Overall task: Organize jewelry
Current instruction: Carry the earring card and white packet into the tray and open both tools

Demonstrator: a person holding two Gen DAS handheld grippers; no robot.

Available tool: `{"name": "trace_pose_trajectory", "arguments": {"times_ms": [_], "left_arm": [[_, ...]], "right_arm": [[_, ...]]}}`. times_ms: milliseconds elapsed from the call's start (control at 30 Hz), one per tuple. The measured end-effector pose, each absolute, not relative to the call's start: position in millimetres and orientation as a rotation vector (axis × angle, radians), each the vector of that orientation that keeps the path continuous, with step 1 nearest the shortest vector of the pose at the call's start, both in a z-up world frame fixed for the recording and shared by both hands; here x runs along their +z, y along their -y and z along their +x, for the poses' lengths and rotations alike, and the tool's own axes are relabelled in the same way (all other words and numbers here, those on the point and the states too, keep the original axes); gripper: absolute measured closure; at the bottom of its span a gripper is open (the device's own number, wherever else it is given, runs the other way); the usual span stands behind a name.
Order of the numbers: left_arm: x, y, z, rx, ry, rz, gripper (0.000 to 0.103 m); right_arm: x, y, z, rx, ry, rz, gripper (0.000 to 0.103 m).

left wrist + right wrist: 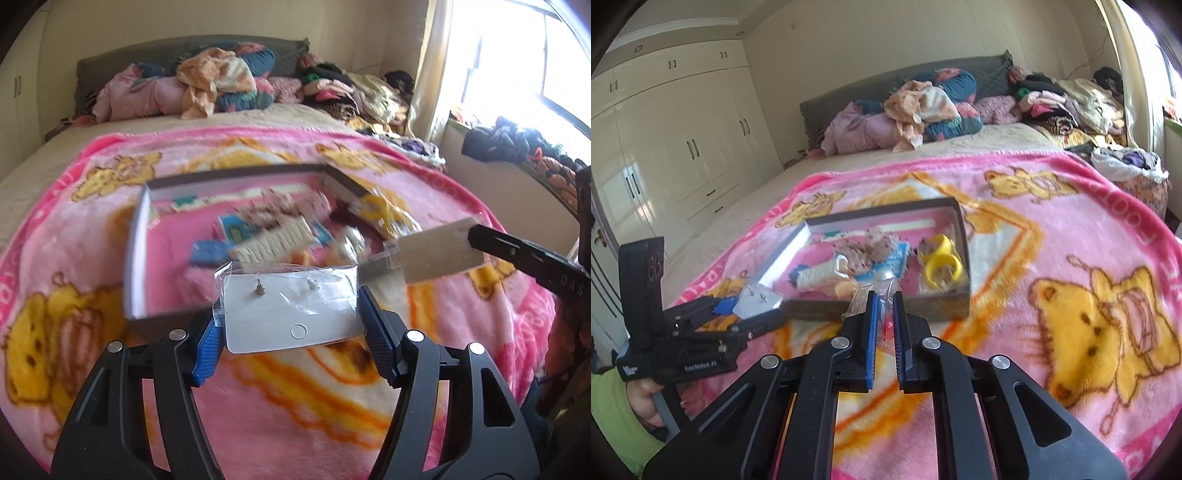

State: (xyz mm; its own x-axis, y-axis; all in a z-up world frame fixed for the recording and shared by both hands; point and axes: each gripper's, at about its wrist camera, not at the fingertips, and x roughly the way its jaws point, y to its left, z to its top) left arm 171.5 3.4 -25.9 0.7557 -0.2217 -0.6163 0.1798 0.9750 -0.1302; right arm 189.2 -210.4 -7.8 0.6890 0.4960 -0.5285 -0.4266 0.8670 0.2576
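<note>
Looking through the left wrist view first, we see our left claw at the bottom centre, its blue pads pinching a white earring card sealed in a clear sleeve; two small studs sit on the card's upper part. Behind it, in the middle of the frame, an open shallow box rests on the pink blanket that covers the bed, and it holds blurred jewelry packets, among them a pale comb-like piece. From the right edge our right claw reaches in, closed on a flat clear packet that sticks out toward the box. Heaped pillows and clothes fill the upper part, with a bright window at the upper right.

Turning to the right wrist view, our right claw stands at the bottom centre, its pads pressed together on the clear packet, with something red showing inside it. Just above it lies the box, with yellow rings in its right part. At the lower left, a hand in a green sleeve grips the left claw, which holds the earring card beside the box's near left corner. Cream wardrobe doors fill the upper left.
</note>
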Motion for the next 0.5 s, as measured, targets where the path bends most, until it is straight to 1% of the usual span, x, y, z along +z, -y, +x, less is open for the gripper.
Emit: {"name": "trace_pose_trajectory", "arguments": {"times_ms": [300, 500], "left_arm": [[-7.7, -29.8, 186.8, -0.172, -0.631, -0.081, 0.046], [-7.8, -41.7, 195.8, -0.149, -0.62, -0.104, 0.046]], "right_arm": [[6.8, 193.3, 208.3, 0.49, -0.598, 0.116, 0.095], [7.3, 186.5, 226.0, 0.454, -0.585, 0.091, 0.095]]}}
